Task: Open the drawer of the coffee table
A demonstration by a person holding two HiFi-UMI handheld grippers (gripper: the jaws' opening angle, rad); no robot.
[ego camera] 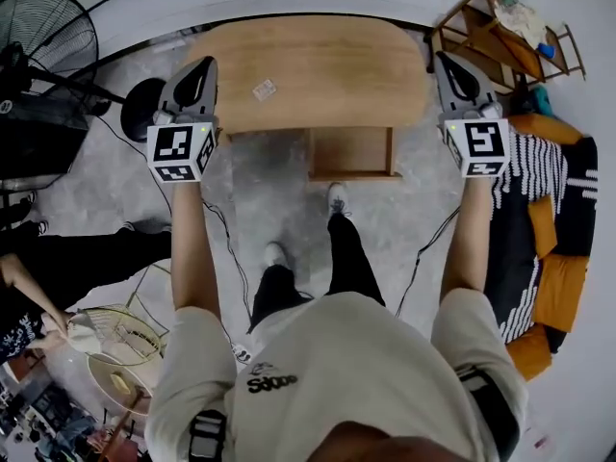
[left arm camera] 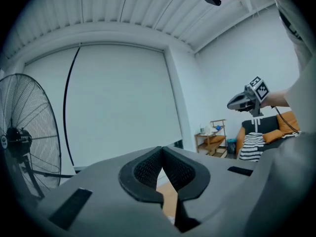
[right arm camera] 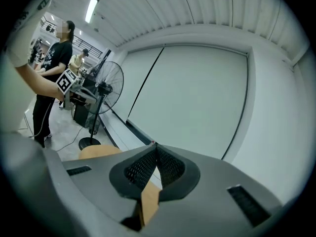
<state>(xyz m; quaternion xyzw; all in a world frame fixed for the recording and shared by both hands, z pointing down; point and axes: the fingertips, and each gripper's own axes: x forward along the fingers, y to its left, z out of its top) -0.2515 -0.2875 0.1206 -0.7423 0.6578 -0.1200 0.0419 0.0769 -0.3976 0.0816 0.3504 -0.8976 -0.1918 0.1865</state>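
Note:
The wooden coffee table (ego camera: pixel 318 65) stands on the floor in front of me, seen from above in the head view. Its drawer (ego camera: pixel 351 152) sticks out from the near edge, open, with a bare wooden bottom. My left gripper (ego camera: pixel 202 64) is held high to the left of the table, and my right gripper (ego camera: pixel 446 61) is held high to its right. Both point forward, well above the table and clear of the drawer. In the left gripper view the jaws (left arm camera: pixel 161 149) meet at the tips with nothing between them. The right gripper's jaws (right arm camera: pixel 155 146) are likewise shut and empty.
A standing fan (ego camera: pixel 48 37) is at the far left, a small wooden shelf (ego camera: pixel 500 37) at the far right. A sofa with a striped cloth (ego camera: pixel 549 248) runs along the right. A person (ego camera: pixel 58 268) stands at the left. Cables cross the floor. A small label (ego camera: pixel 264 89) lies on the tabletop.

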